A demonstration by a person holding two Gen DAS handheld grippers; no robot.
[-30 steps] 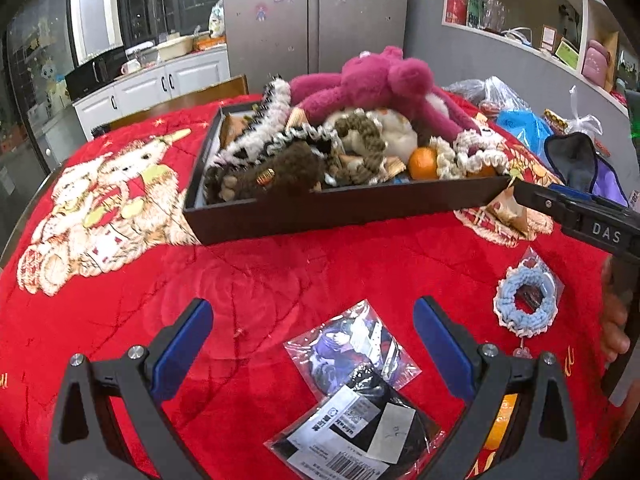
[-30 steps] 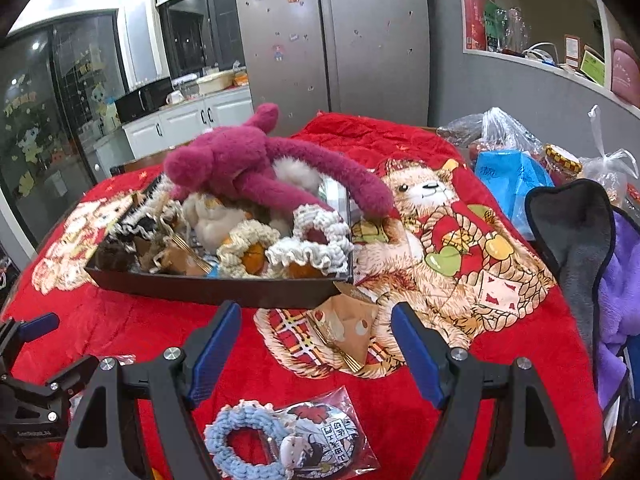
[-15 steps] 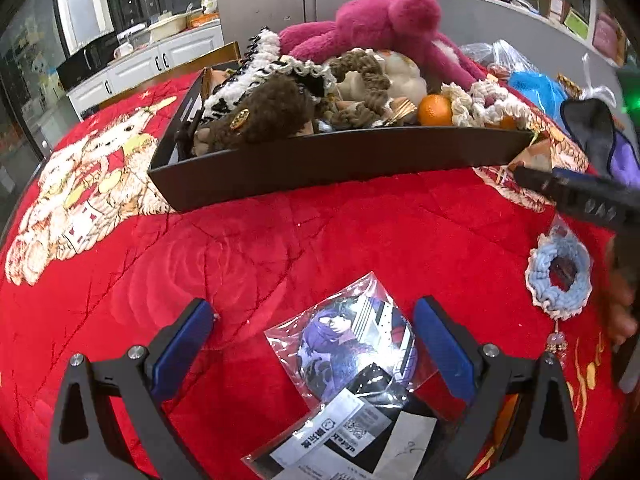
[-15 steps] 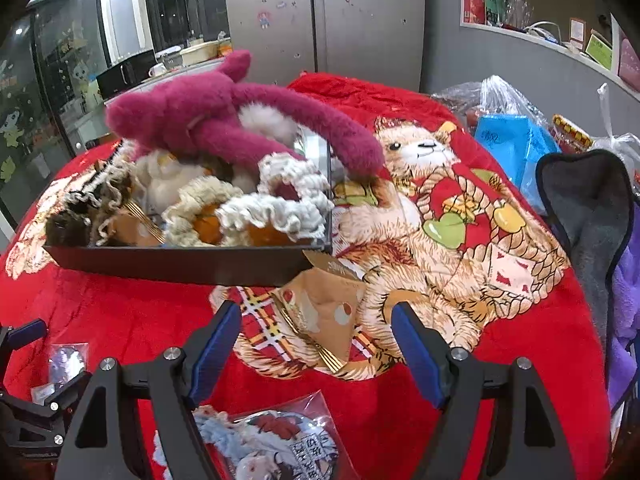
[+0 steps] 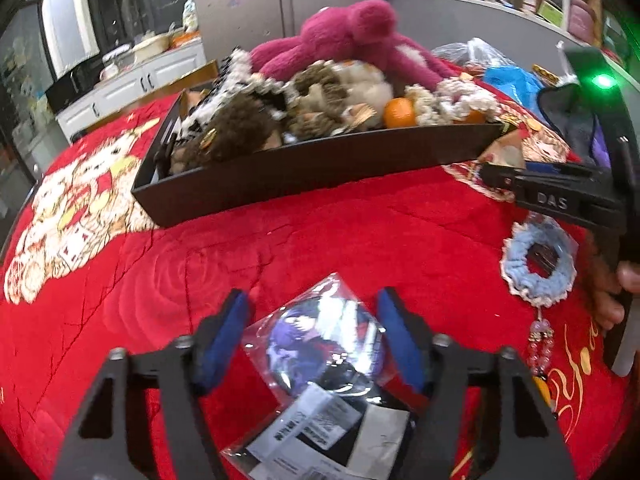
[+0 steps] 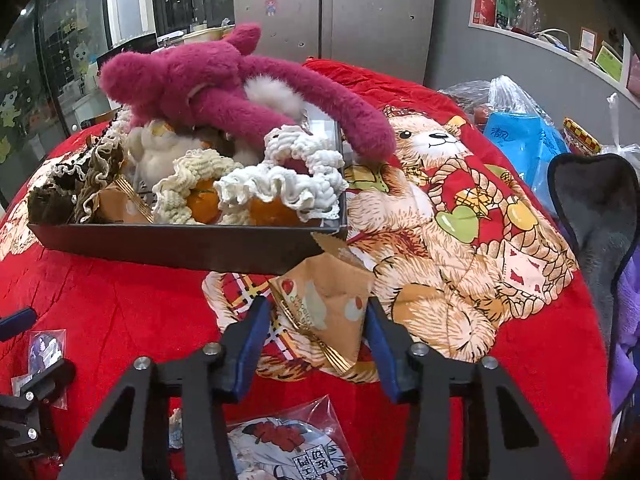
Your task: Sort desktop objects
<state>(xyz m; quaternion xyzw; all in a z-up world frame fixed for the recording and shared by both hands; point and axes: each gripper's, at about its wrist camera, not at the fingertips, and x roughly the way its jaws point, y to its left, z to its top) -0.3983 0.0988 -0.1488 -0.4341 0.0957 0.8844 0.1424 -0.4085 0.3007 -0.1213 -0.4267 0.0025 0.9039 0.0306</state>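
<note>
A black tray (image 5: 304, 168) on the red blanket holds a pink plush (image 5: 352, 40), scrunchies and oranges; it also shows in the right wrist view (image 6: 180, 246). My left gripper (image 5: 314, 336) is open, its blue pads on either side of a bagged round badge (image 5: 320, 336) that lies on the blanket. A black packet with a white label (image 5: 320, 428) lies just below it. My right gripper (image 6: 316, 340) is open, its pads on either side of a tan snack packet (image 6: 324, 308) in front of the tray's corner. A blue scrunchie (image 5: 538, 264) lies at right.
Another bagged badge (image 6: 288, 448) lies under my right gripper. A blue plastic bag (image 6: 520, 140) and a dark grey and purple cloth (image 6: 600, 216) sit at the right edge. The right gripper shows in the left wrist view (image 5: 560, 196).
Both grippers have moved forward and down. Their jaws have narrowed: the left one now straddles the badge bag, the right one straddles the tan snack packet.
</note>
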